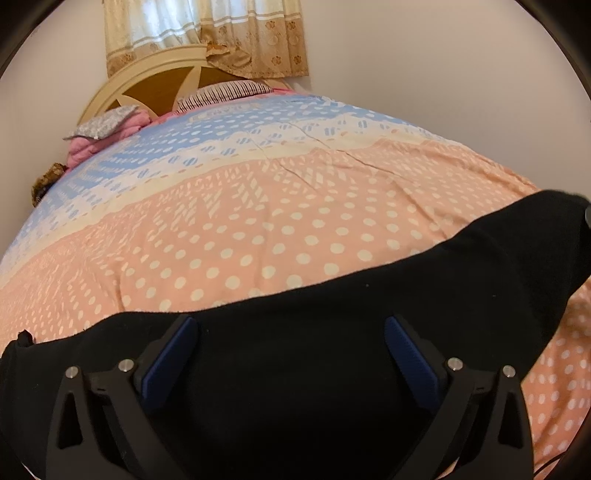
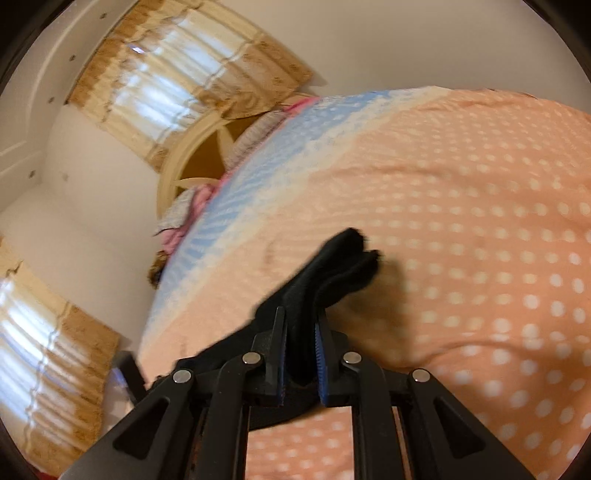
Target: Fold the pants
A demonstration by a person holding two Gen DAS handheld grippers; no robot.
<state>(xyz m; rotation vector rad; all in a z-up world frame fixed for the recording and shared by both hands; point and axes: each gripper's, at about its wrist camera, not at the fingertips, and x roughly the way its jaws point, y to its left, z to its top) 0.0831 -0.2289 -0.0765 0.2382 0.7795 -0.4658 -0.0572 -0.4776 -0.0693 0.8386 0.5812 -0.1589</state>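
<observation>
The black pants [image 1: 332, 325] lie spread across the near part of the bed in the left wrist view. My left gripper [image 1: 291, 332] is open, its blue pads wide apart just above the black cloth. In the right wrist view my right gripper [image 2: 301, 325] is shut on a bunched end of the black pants [image 2: 332, 269], which it holds lifted above the bed; the free ends stick out past the fingertips. That view is blurred by motion.
The bed has a peach, cream and blue dotted cover [image 1: 258, 221]. Pillows and pink bedding [image 1: 107, 129] lie at the wooden headboard [image 1: 155, 85]. Beige curtains [image 1: 207, 33] hang on the wall behind. A second curtain [image 2: 48, 358] shows at the left.
</observation>
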